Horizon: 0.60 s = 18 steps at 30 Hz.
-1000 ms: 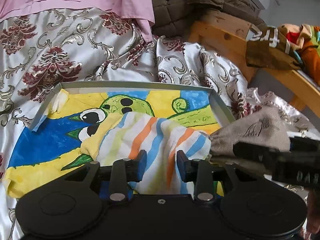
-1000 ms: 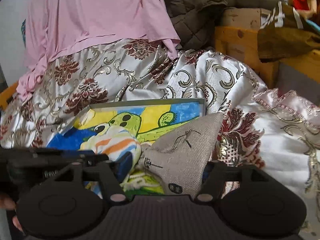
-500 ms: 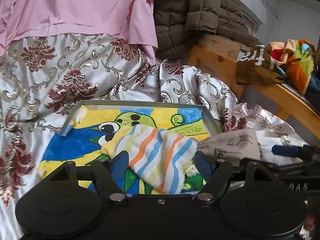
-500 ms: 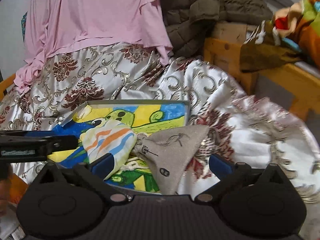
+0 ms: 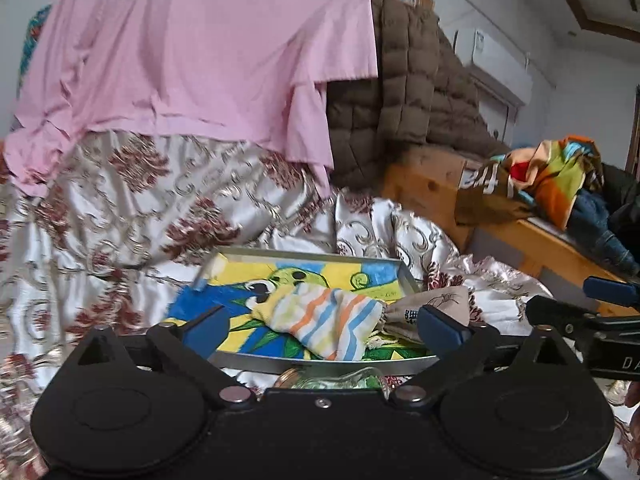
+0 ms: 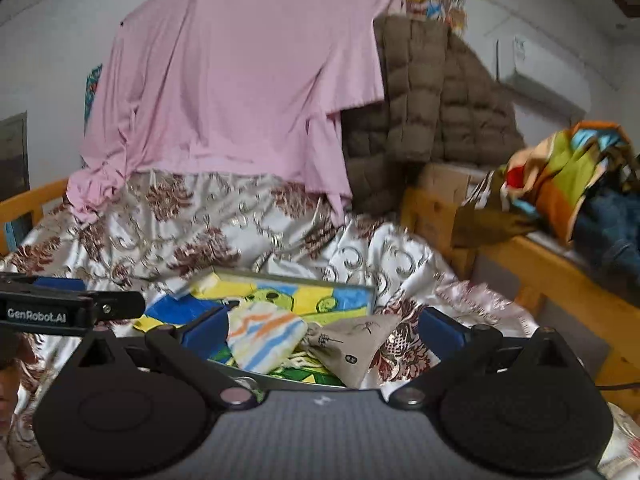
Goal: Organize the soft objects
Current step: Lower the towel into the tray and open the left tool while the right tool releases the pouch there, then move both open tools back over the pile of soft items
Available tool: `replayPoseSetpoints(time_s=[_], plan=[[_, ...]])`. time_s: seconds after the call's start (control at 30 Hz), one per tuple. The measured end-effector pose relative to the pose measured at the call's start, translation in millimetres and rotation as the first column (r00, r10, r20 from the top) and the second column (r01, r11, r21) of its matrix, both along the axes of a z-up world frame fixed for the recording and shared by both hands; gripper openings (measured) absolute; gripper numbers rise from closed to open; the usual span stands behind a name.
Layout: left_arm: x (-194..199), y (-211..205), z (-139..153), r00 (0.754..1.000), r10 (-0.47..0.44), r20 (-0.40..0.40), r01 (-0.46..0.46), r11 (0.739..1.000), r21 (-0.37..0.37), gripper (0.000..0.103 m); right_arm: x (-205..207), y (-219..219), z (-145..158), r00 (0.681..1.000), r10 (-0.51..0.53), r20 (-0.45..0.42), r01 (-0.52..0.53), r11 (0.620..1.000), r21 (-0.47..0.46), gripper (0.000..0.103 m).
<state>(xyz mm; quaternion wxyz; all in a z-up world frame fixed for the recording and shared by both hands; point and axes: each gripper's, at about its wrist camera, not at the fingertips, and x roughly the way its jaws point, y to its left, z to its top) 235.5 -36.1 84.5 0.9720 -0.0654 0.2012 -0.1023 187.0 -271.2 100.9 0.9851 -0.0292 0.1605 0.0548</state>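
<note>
Both sets of fingers spread wide and empty, left gripper (image 5: 320,326) still opening; striped cloth (image 5: 326,322) lies in tray (image 5: 332,364) ahead-below left, beige pouch (image 6: 352,342) straddling tray's right edge, nearer right gripper (image 6: 320,326).

One tray (image 5: 408,280) holds two soft pouches: one striped (image 5: 324,320), one beige (image 5: 436,306). Two tongs (image 5: 324,328) (image 6: 320,330) show. One glass jar (image 5: 340,380), seemingly, sits below the tray.

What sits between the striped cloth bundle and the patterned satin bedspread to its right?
The grey printed fabric pouch, half over the tray's edge, beside the striped bundle; clearest in the right wrist view.
</note>
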Motion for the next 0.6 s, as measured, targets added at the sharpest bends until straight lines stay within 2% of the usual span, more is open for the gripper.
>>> replayPoseSetpoints(time_s=[0.13, 0.27, 0.4, 0.6], plan=[[-42, 9, 8, 0.999, 0.027, 0.046, -0.027, 1.0, 0.006, 0.102, -33, 8, 9, 0.999, -0.006, 0.042, 0.006, 1.0, 0.01, 0.103], [-76, 17, 12, 0.996, 0.065, 0.054, -0.066, 0.998, 0.019, 0.102, -66, 22, 12, 0.994, -0.054, 0.094, 0.057, 0.998, -0.027, 0.103], [-106, 27, 11, 0.996, 0.069, 0.055, -0.069, 0.998, 0.0, 0.102, -97, 33, 3, 0.988, -0.059, 0.14, 0.061, 0.998, -0.007, 0.103], [-141, 41, 0, 0.995, 0.071, 0.076, -0.074, 0.997, 0.036, 0.102, -134, 53, -20, 0.981, -0.079, 0.178, 0.082, 0.997, -0.01, 0.103]])
